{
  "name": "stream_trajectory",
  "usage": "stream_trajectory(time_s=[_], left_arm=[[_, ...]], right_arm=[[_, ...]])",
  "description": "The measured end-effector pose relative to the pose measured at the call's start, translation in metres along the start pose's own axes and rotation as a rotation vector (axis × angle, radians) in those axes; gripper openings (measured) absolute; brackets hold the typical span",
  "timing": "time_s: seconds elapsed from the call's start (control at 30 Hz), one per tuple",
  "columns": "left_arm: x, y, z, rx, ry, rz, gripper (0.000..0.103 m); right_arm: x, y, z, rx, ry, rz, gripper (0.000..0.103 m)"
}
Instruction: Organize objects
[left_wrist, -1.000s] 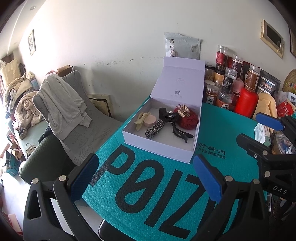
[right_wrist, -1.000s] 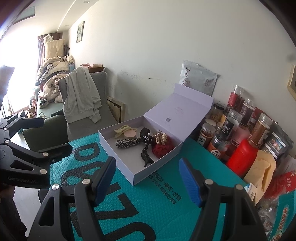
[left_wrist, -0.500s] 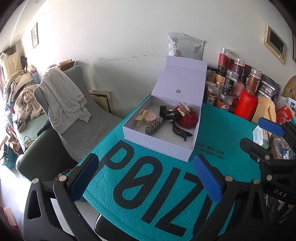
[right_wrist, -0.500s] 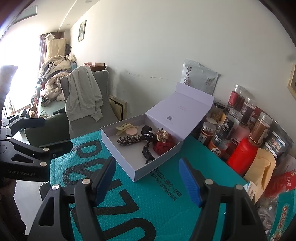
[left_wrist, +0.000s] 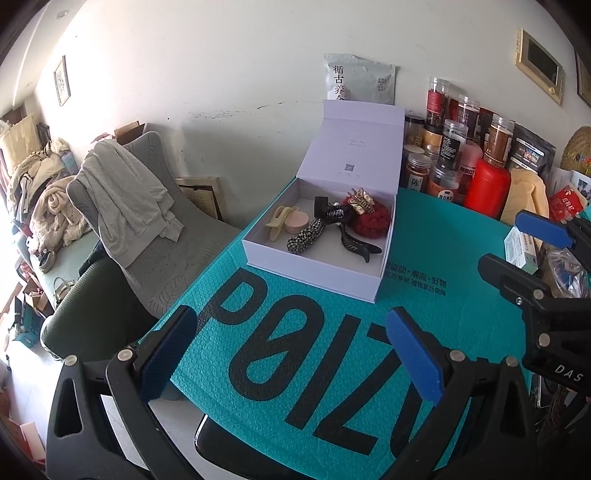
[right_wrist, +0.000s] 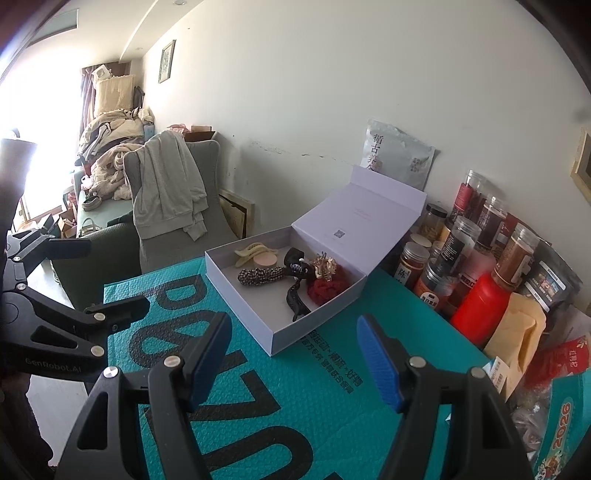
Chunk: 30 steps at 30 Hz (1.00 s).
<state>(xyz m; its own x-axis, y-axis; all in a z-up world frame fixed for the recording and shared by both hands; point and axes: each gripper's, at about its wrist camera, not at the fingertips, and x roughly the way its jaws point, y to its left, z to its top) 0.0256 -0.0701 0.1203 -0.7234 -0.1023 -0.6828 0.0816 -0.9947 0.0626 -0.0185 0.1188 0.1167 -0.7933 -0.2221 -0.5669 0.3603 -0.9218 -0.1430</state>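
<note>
Both claws wide open and empty over the teal mailer on the desk, left claw (left_wrist: 291, 354) and right claw (right_wrist: 293, 360) aimed at the white box (left_wrist: 314, 266), lid propped up so contents stay reachable. Inside, I count six: cream clip (left_wrist: 277, 218), pink puff (left_wrist: 296, 222), checkered scrunchie (left_wrist: 304, 240), black claw clip (left_wrist: 354, 243), red scrunchie (left_wrist: 371, 219), gold clip (left_wrist: 360, 197).

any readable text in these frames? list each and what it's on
"POIZ": teal bubble mailer, last letters cut off
"循古养": grey pouch against the wall
"DAS": right gripper body
"GenRobot.AI": left gripper body
"2026": colourful bag
"陈": brown jar
Box lid print, mailer's small Chinese line, other jar labels: too small.
</note>
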Motion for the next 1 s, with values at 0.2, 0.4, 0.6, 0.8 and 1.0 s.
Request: stream_trajectory(time_s=[0.2, 0.4, 0.6, 0.8, 1.0], left_arm=[[-0.002, -0.002, -0.003, 0.0, 0.004, -0.006, 0.102], [-0.011, -0.011, -0.013, 0.013, 0.005, -0.024, 0.102], [-0.017, -0.017, -0.019, 0.016, -0.001, -0.035, 0.102], [-0.009, -0.021, -0.028, 0.007, 0.03, -0.031, 0.102], [0.01, -0.038, -0.052, 0.014, 0.05, -0.032, 0.102]], right_arm=[[-0.005, 0.001, -0.003, -0.002, -0.004, -0.006, 0.071], [-0.009, 0.002, -0.006, -0.003, -0.004, -0.012, 0.071], [-0.015, 0.001, -0.014, 0.004, 0.002, -0.019, 0.071], [-0.014, -0.001, -0.025, 0.018, 0.024, -0.028, 0.071], [-0.008, -0.012, -0.048, 0.071, 0.067, -0.06, 0.071]])
